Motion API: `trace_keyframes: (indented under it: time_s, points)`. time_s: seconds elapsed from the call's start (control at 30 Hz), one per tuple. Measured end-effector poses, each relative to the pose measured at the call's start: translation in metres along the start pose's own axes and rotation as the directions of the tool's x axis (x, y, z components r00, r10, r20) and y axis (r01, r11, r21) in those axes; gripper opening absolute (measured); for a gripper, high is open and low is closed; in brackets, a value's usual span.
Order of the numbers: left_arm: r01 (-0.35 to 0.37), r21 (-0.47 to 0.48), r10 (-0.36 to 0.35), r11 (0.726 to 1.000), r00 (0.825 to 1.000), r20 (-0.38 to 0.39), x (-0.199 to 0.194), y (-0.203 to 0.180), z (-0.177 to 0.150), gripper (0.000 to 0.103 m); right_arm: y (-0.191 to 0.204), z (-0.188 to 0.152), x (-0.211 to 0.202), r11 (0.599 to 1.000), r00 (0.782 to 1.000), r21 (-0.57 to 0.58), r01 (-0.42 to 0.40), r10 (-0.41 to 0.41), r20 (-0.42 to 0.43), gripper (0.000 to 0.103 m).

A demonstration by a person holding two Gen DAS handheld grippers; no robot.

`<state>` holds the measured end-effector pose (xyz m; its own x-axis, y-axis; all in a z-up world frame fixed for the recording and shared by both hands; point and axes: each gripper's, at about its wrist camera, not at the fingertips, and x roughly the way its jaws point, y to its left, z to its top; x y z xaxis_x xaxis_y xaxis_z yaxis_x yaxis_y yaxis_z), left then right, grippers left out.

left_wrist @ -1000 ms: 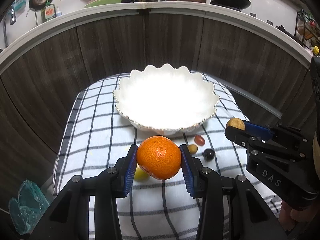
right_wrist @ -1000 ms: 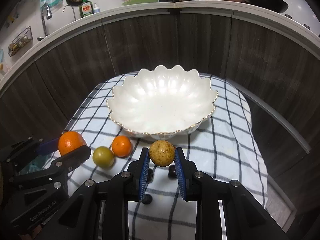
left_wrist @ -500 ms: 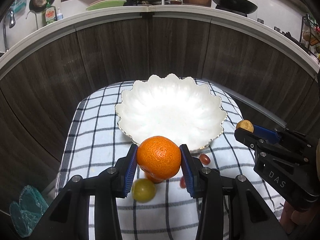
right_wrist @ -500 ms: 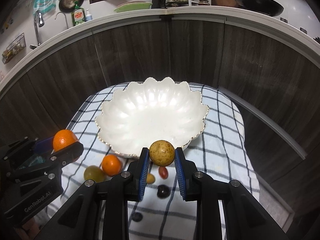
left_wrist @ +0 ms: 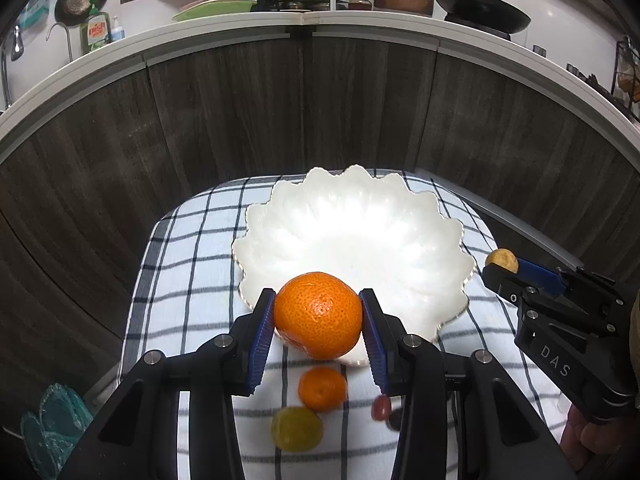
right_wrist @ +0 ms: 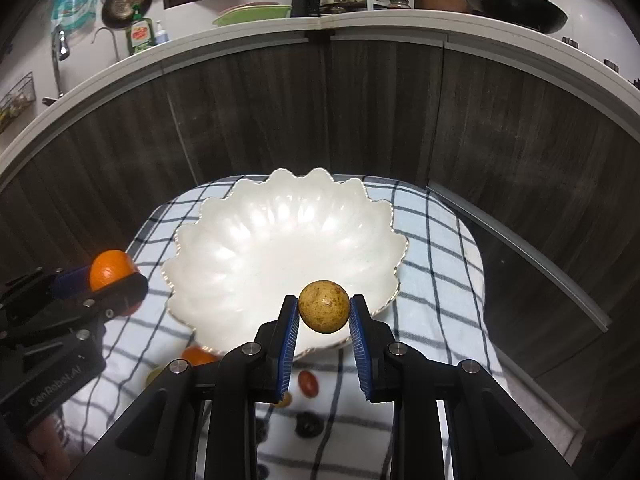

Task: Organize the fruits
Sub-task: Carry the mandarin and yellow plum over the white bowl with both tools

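My left gripper (left_wrist: pixel 319 315) is shut on a large orange (left_wrist: pixel 318 315) and holds it above the near rim of the empty white scalloped bowl (left_wrist: pixel 352 236). My right gripper (right_wrist: pixel 324 312) is shut on a speckled yellow-brown fruit (right_wrist: pixel 324 306), also above the near rim of the bowl (right_wrist: pixel 276 236). On the checked cloth below lie a small orange (left_wrist: pixel 322 388), a yellow-green fruit (left_wrist: pixel 296 428), a red cherry tomato (right_wrist: pixel 308 383) and a dark fruit (right_wrist: pixel 309 424). The left gripper with its orange (right_wrist: pixel 111 270) shows at the left of the right wrist view.
The bowl stands on a small table covered by a blue-checked cloth (left_wrist: pixel 188 264). A dark wood-panelled counter front (left_wrist: pixel 320 112) curves close behind it. A teal object (left_wrist: pixel 48 420) lies on the floor at the left.
Both grippers have risen and moved forward with their fruits, from above the cloth to above the bowl's near rim. The loose fruits on the cloth now sit lower in view.
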<state>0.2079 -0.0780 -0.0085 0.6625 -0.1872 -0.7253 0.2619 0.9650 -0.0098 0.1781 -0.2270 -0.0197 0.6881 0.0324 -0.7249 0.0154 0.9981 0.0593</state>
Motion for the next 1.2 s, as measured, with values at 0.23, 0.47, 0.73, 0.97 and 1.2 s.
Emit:
trace_keyframes:
  time_s: [0.23, 0.47, 0.73, 0.97, 1.2]
  points:
    - [-0.006, -0.004, 0.006, 1.000, 1.000, -0.002, 0.021, 0.003, 0.017, 0.041, -0.013, 0.016, 0.022, 0.999, 1.000, 0.024, 0.030, -0.030, -0.008, 0.027]
    - [-0.004, -0.008, 0.003, 1.000, 0.999, -0.038, 0.046, 0.006, 0.027, 0.042, -0.019, 0.029, 0.040, 0.998, 0.998, 0.038, 0.058, -0.057, -0.020, 0.027]
    - [0.010, -0.024, -0.012, 1.000, 0.996, -0.092, 0.075, 0.011, 0.032, 0.042, -0.026, 0.034, 0.068, 0.994, 0.994, 0.079, 0.076, -0.070, -0.080, 0.027]
    - [0.006, -0.040, -0.012, 0.999, 0.989, -0.148, 0.100, 0.012, 0.026, 0.042, -0.031, 0.030, 0.093, 0.990, 0.986, 0.101, 0.095, -0.080, -0.148, 0.027]
    - [0.002, -0.049, -0.012, 0.999, 0.982, -0.189, 0.114, 0.014, 0.018, 0.042, -0.031, 0.026, 0.104, 0.990, 0.980, 0.092, 0.104, -0.086, -0.177, 0.027]
